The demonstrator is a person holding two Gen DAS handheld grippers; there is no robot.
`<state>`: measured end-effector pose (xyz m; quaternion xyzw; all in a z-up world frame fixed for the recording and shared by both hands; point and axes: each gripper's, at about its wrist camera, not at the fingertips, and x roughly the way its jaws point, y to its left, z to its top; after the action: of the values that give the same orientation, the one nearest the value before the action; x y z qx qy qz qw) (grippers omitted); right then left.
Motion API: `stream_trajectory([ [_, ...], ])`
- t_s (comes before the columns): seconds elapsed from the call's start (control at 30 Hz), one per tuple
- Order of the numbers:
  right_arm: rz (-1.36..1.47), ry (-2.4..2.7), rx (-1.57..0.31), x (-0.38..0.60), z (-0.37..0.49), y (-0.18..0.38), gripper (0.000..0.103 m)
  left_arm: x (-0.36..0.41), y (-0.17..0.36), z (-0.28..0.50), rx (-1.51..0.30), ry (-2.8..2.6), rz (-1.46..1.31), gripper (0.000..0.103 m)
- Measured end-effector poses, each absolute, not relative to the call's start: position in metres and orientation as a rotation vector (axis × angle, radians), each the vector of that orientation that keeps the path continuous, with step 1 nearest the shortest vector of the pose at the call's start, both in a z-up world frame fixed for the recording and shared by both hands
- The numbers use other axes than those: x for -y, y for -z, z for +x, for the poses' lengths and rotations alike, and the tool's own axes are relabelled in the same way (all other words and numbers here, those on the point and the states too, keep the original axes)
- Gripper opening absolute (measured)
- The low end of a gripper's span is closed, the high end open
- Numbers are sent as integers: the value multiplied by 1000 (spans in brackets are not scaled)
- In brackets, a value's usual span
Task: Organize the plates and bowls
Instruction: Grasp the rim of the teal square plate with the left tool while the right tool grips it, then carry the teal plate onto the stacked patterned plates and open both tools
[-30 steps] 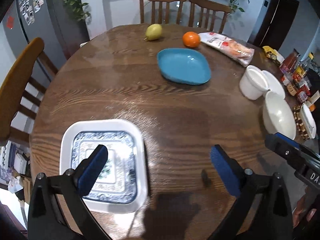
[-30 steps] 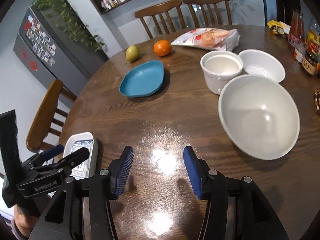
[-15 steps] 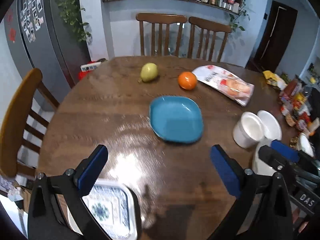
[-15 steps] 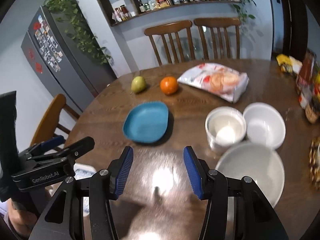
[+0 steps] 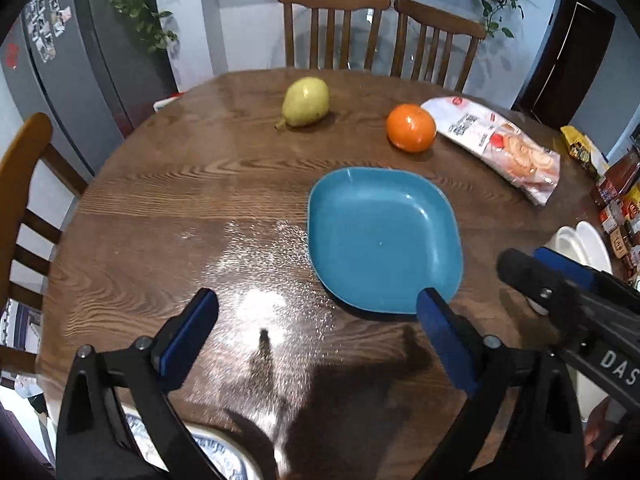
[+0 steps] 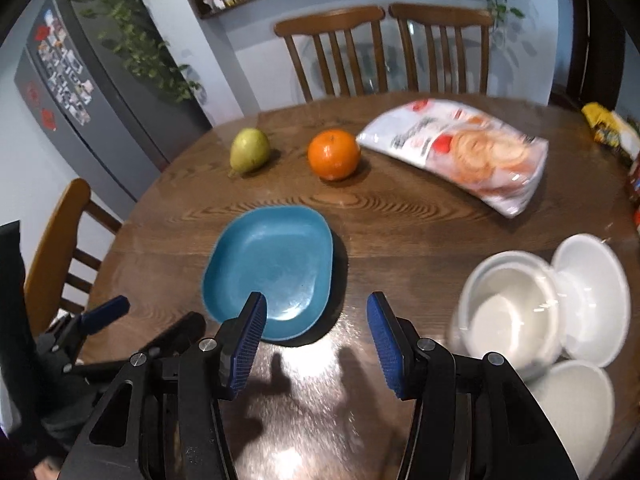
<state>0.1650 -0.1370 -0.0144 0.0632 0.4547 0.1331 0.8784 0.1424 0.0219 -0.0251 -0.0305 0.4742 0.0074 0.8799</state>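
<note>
A blue square plate (image 5: pixel 384 236) lies mid-table; it also shows in the right wrist view (image 6: pixel 272 272). My left gripper (image 5: pixel 316 320) is open and empty, its right finger just at the plate's near edge. My right gripper (image 6: pixel 316 320) is open and empty, just short of the plate's near right corner. A white plate with blue pattern (image 5: pixel 224 456) lies under the left gripper at the near edge, mostly hidden. White bowls stand at the right: a deep one (image 6: pixel 508 316), a shallow one (image 6: pixel 592 300) behind it, a large one (image 6: pixel 572 408) nearest.
A pear (image 5: pixel 306 101), an orange (image 5: pixel 411 127) and a snack bag (image 5: pixel 500 148) lie at the far side of the round wooden table (image 5: pixel 180 208). Jars and packets (image 5: pixel 620 200) crowd the right edge. Wooden chairs stand at the back and left.
Both grippers have moved forward across the table toward the blue plate. The patterned plate has slipped under the left gripper's view, and the bowls have shifted to the right.
</note>
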Motion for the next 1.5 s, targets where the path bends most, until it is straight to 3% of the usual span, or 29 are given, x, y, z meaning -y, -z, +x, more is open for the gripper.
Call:
stream_trajectory([
  [0.37,166,-256,-1017,130,193,62,53,-25,60,175,-1040,35,-66,44],
  [0.4,167,-257,-1016,128,194,63,49,-24,62,176,-1044,41,-66,36],
  [0.57,177,-275,-1033,128,200,71,27,-24,66,181,-1060,89,-78,21],
  [0.63,168,-271,-1044,128,202,73,16,-24,66,181,-1060,95,-77,20],
  [0.73,182,-265,-1052,131,201,76,9,-25,67,181,-1060,98,-82,18],
  [1.5,201,-368,-966,129,99,20,8,-25,7,72,-925,57,-24,16],
])
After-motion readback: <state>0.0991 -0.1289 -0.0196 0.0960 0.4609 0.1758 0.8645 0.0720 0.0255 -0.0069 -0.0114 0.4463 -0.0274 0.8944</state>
